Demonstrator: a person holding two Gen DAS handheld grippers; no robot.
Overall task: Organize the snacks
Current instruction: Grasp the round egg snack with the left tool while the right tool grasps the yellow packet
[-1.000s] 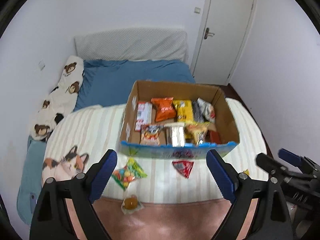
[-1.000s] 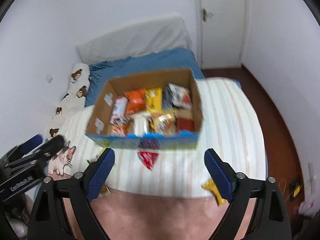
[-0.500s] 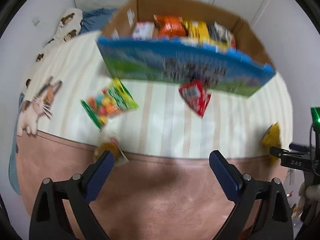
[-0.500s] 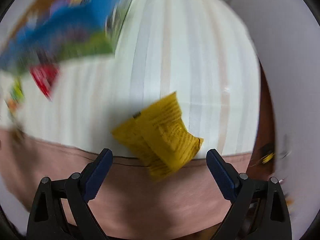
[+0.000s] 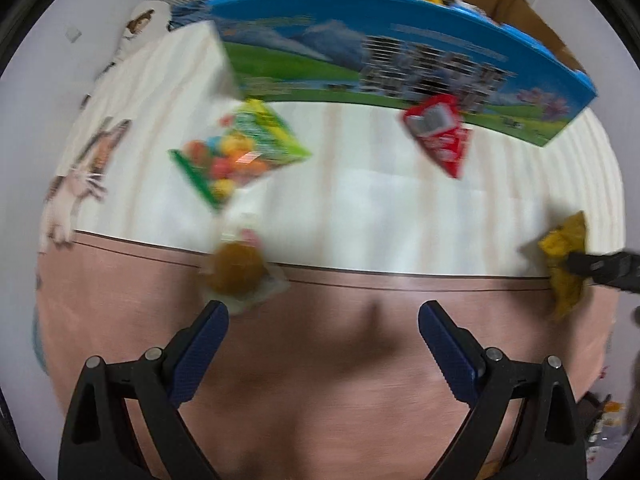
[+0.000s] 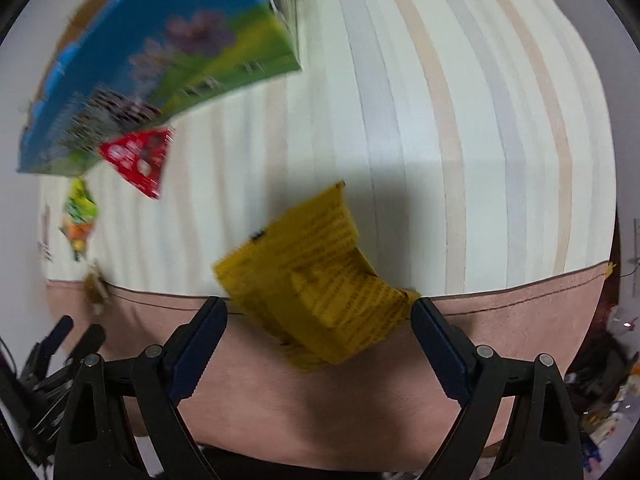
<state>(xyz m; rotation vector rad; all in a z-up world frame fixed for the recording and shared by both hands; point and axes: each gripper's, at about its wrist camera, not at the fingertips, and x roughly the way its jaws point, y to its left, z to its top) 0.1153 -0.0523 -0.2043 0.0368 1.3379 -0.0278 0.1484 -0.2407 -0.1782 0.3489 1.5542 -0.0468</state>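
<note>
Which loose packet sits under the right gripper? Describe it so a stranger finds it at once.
Start at the cardboard box with the blue and green printed front on the striped bedcover. Come toward the near edge, where the stripes meet the pink band; the yellow packet lies across that seam, between the open fingers of the right gripper. It is the only all-yellow one, crumpled, with dark print.

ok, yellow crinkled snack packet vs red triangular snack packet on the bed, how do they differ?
The yellow crinkled snack packet lies across the seam between the striped sheet and the pink cover; the red triangular snack packet sits wholly on the stripes, against the printed cardboard box. The yellow one lies between the right gripper's open jaws; the red has no gripper near. Both lie outside the box.
</note>
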